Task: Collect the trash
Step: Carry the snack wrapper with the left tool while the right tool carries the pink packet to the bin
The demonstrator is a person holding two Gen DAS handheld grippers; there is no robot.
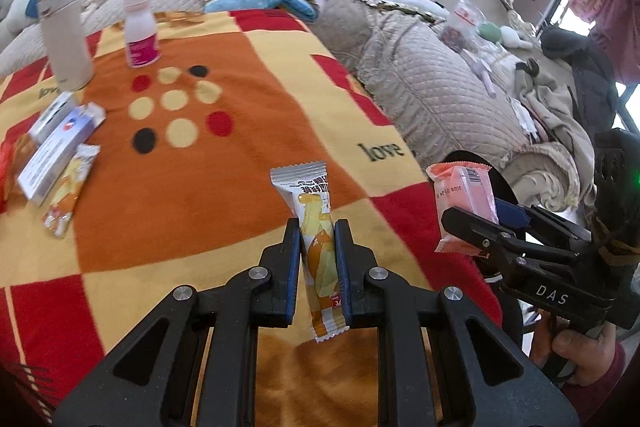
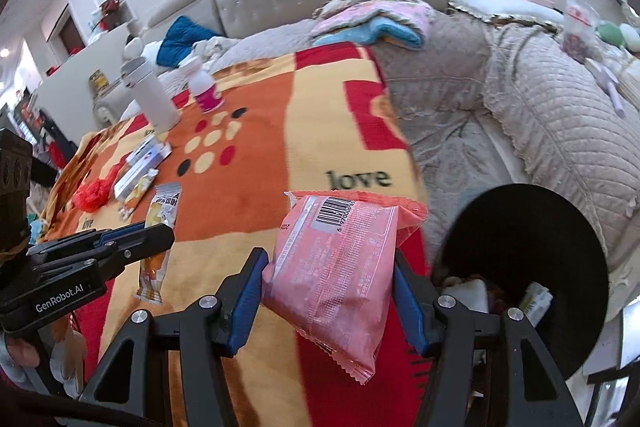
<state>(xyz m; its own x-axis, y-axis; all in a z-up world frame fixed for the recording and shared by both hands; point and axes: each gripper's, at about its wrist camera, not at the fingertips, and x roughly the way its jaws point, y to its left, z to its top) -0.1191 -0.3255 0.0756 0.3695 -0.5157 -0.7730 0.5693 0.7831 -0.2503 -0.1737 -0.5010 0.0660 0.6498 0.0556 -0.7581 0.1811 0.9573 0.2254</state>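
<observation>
My left gripper point(image 1: 317, 227) is shut on a yellow and silver snack wrapper point(image 1: 316, 227) and holds it upright above the orange blanket; it also shows in the right wrist view point(image 2: 160, 227). My right gripper point(image 2: 328, 259) is shut on a pink snack packet point(image 2: 332, 267), seen from the left wrist view point(image 1: 468, 203) at the right. A black trash bin point(image 2: 528, 255) stands just right of the pink packet, beside the bed, with trash inside. Another yellow wrapper point(image 1: 68, 191) lies on the blanket at the left.
On the blanket point(image 1: 224, 163) stand a white flask point(image 1: 66, 43) and a white bottle with a pink label point(image 1: 140, 31). White boxes point(image 1: 56, 147) lie at the left, with a red crumpled scrap point(image 2: 94, 193) nearby. A quilted sofa point(image 1: 432, 95) with clutter is to the right.
</observation>
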